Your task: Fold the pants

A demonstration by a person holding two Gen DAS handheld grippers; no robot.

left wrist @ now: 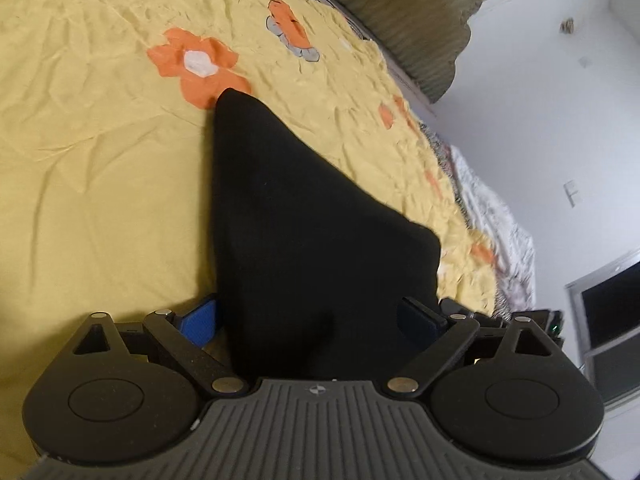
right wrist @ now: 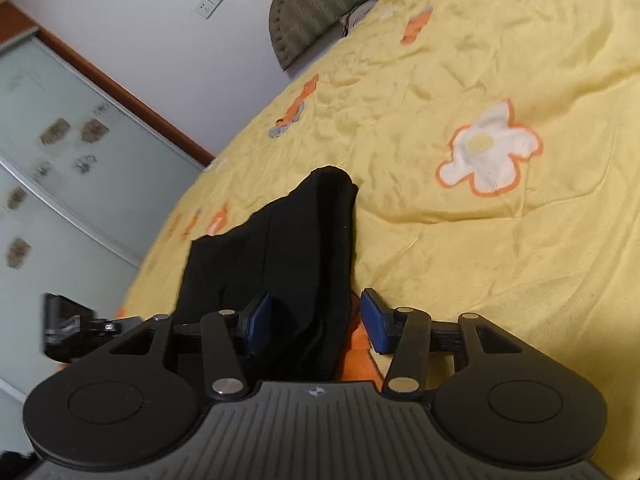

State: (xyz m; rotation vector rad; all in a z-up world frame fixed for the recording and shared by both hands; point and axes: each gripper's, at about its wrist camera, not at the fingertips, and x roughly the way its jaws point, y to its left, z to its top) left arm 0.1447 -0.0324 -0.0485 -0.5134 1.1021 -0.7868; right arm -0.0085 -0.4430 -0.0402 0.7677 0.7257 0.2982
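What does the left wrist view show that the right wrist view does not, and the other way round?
Only the left wrist view shows the left gripper, jaws wide apart around the black pants, and a dark window.

Only the right wrist view shows the right gripper, open, the pants lying between its pads, plus a wall socket and a glass sliding door.

Both show the pants on the yellow flowered bedspread and the green headboard.

Home bedroom, indicated by a bed covered with a yellow flowered sheet [right wrist: 460,240], padded headboard [right wrist: 316,12] at far end, sliding wardrobe doors [right wrist: 60,160] at left
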